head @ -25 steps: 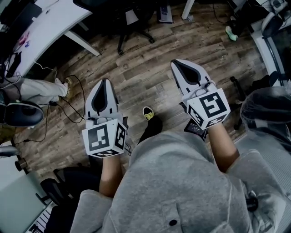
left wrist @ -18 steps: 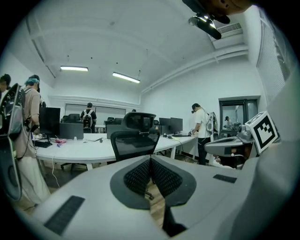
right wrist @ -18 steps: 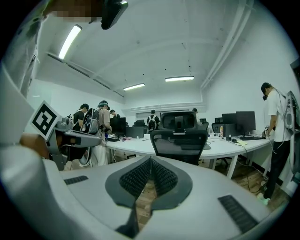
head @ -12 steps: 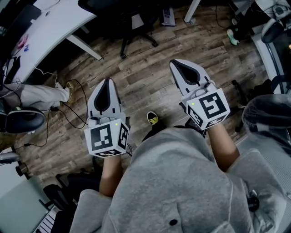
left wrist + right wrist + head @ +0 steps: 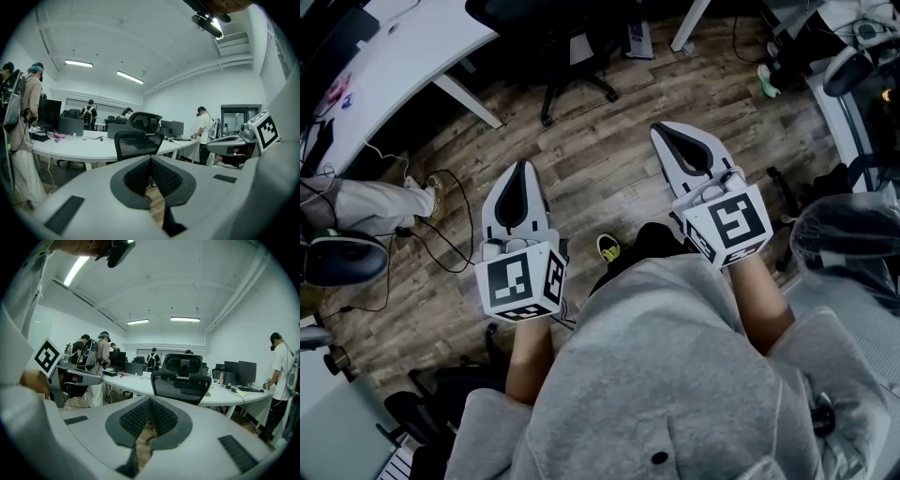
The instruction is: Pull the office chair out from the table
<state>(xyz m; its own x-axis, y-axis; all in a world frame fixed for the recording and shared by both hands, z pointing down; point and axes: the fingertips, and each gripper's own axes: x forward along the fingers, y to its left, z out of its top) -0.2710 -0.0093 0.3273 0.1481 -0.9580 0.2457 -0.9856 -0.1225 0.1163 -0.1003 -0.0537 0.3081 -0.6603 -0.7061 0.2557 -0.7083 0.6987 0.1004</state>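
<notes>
The black office chair (image 5: 567,56) stands at the top of the head view, pushed in against the white table (image 5: 403,47). Both gripper views face its mesh back and headrest, chair (image 5: 138,140) and chair (image 5: 181,380), some way ahead of the jaws. My left gripper (image 5: 518,171) and right gripper (image 5: 667,133) hover side by side over the wood floor, short of the chair. On both, the jaws are shut with nothing between them. The shut tips of the left gripper (image 5: 151,159) and right gripper (image 5: 151,400) point at the chair back.
A seated person's leg and shoe (image 5: 380,197) and floor cables (image 5: 455,230) lie at the left. Another chair (image 5: 848,234) is at the right, a black chair base (image 5: 422,403) at lower left. My shoe (image 5: 607,247) is between the grippers. People stand around the tables.
The floor has slid under the grippers and more of the chair seat shows at the top edge: I have stepped a little toward the chair. Both grippers stay shut and empty.
</notes>
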